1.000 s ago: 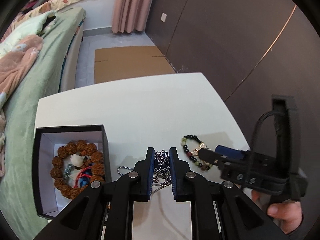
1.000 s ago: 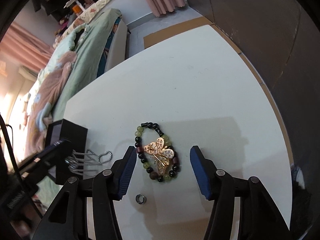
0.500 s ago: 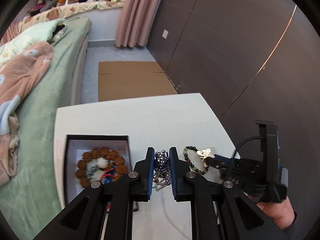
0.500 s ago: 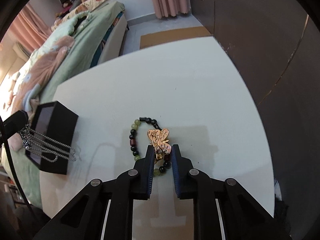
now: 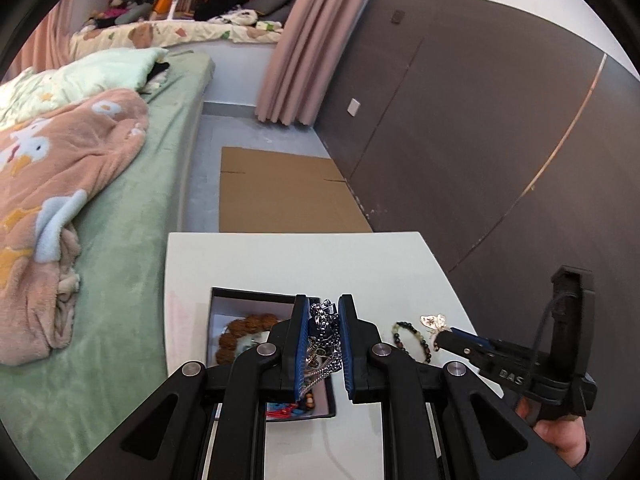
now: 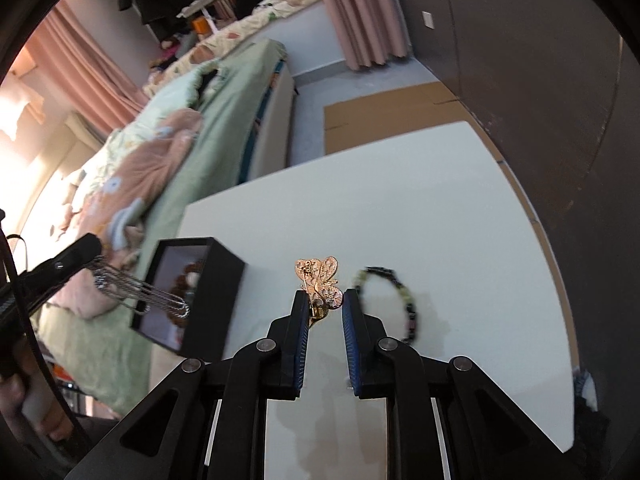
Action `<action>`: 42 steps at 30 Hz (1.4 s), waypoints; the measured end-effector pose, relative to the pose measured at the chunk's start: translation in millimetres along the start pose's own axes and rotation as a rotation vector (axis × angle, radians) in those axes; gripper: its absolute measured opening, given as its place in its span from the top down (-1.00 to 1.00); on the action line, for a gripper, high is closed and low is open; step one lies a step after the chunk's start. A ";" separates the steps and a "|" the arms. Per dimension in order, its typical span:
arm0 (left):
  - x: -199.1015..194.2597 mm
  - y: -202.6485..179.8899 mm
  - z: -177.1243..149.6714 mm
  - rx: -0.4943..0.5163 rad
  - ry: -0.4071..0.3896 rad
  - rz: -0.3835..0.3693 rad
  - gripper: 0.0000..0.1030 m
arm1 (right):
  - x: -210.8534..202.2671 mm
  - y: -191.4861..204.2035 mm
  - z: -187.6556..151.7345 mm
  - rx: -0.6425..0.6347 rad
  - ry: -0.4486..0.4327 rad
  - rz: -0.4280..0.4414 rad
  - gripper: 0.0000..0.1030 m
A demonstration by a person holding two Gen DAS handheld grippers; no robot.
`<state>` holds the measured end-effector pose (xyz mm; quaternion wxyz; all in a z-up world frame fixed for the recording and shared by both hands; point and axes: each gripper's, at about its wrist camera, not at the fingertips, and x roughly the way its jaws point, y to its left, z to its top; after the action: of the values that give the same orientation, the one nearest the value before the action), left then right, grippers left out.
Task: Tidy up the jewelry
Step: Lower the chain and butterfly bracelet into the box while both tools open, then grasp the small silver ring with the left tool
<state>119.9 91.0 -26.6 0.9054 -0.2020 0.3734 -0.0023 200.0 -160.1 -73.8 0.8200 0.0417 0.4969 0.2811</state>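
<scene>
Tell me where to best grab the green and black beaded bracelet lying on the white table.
Take the green and black beaded bracelet by one side of its loop, coming from above with one pad inside the ring and one outside. It lies flat on the white table, so only the thin bead strand offers something to pinch.

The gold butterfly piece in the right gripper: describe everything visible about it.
The gold butterfly piece looks like pierced, shiny gold-toned metal with openwork wings. The right gripper pinches its lower end, its jaws having just closed, so the wings stand up above the fingertips, clear of the white table. The left wrist view shows it raised too. It is apart from the beaded bracelet lying on the table. A clasp or pin cannot be made out.
</scene>
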 end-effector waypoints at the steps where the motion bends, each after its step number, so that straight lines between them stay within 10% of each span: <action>1: 1.2 4.1 0.9 -0.018 0.006 -0.001 0.71 | -0.4 3.8 0.4 0.000 -0.004 0.015 0.65; 5: 5.5 14.5 2.5 -0.056 0.042 0.001 0.57 | 1.3 20.6 1.6 -0.008 -0.018 0.062 0.65; 9: 2.8 22.3 3.8 -0.077 0.026 0.019 -0.56 | 6.4 34.7 1.0 -0.009 -0.019 0.106 0.65; 23: -13.3 56.3 9.2 -0.169 -0.036 0.075 -0.56 | 29.4 86.8 1.9 -0.048 -0.018 0.303 0.55; 26: -12.7 57.4 8.4 -0.168 -0.031 0.081 -0.56 | 29.6 90.8 0.1 -0.056 -0.014 0.294 -0.17; 42: 2.3 6.2 2.6 -0.055 -0.007 0.033 -0.56 | -18.8 8.5 3.2 0.095 -0.040 0.135 -0.22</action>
<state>122.4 97.3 -28.8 0.9007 -0.2207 0.3734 0.0236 192.6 -161.7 -54.4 0.8061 0.1196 0.4891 0.3109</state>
